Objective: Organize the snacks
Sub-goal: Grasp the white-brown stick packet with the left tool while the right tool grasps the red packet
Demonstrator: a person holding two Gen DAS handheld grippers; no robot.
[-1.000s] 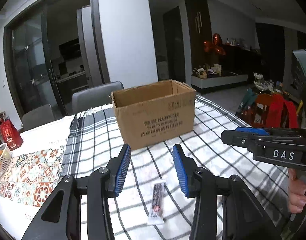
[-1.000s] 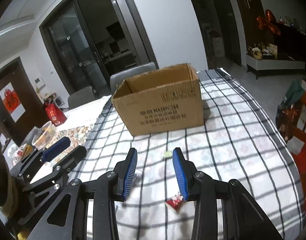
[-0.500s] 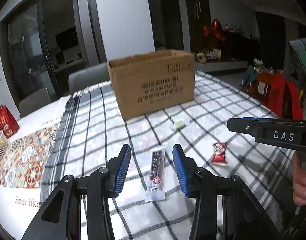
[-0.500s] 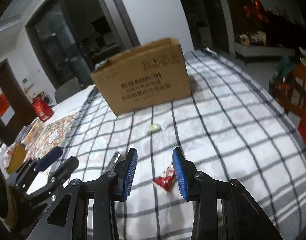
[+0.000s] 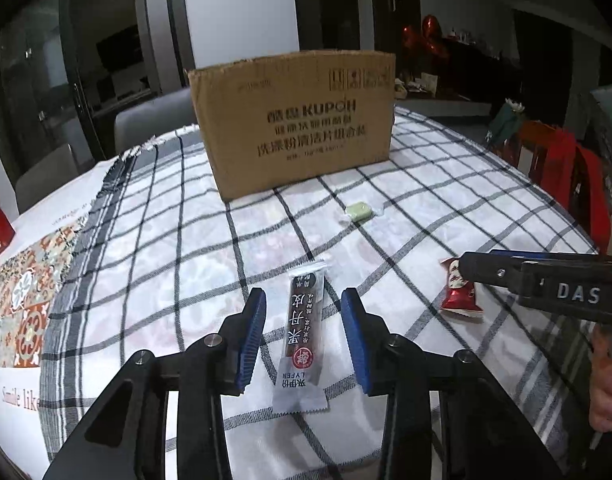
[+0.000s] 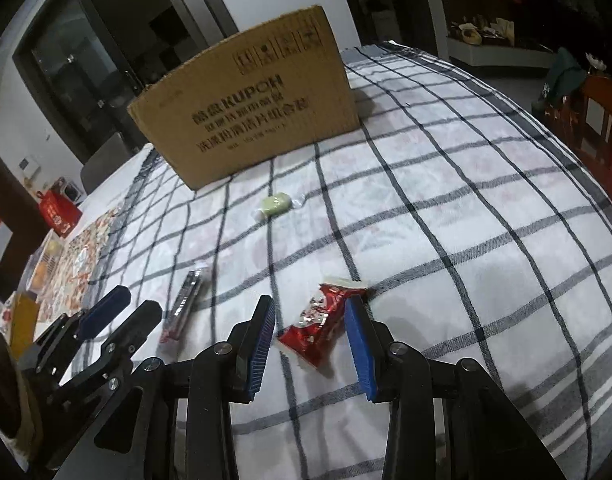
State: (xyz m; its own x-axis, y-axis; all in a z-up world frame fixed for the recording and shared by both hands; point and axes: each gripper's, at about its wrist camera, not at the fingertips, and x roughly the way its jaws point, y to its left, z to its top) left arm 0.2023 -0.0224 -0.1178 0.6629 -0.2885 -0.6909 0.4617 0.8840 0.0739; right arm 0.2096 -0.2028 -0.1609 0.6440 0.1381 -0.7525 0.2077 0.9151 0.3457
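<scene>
Snacks lie loose on the checked cloth of the desk (image 5: 446, 184): a long dark bar (image 5: 304, 330), a red packet (image 6: 320, 322) and a small green sweet (image 5: 360, 213). A cardboard box (image 5: 294, 128) stands behind them, well apart from the two nearer snacks, with the sweet lying between.

Step in hand, as I judge it: the first pick-up, both hands at once. Nothing looks lifted yet.

Left gripper (image 5: 302, 334): fingers wide, one on each side of the bar, which lies lengthwise in the gap. Whether the blue pads touch the wrapper I cannot tell.

Right gripper (image 6: 312, 336): fingers wide, straddling the red packet. The packet lies slantwise, its far end close against the right-hand finger.

Next move calls for closing on each wrapper without pressing it flat into the cloth, then a lift and a carry toward the box, the likely home for the snacks. The slanted packet may twist as the fingers meet it. Thin, slippery wrappers call for a firm pinch.

Views compared: the left camera shows the bar's printed face and the right gripper side-on, hiding part of the red packet. The right camera shows the whole packet, the bar only edge-on, and a red bag (image 6: 60, 212) far off at the left. Neither view looks into the box.
</scene>
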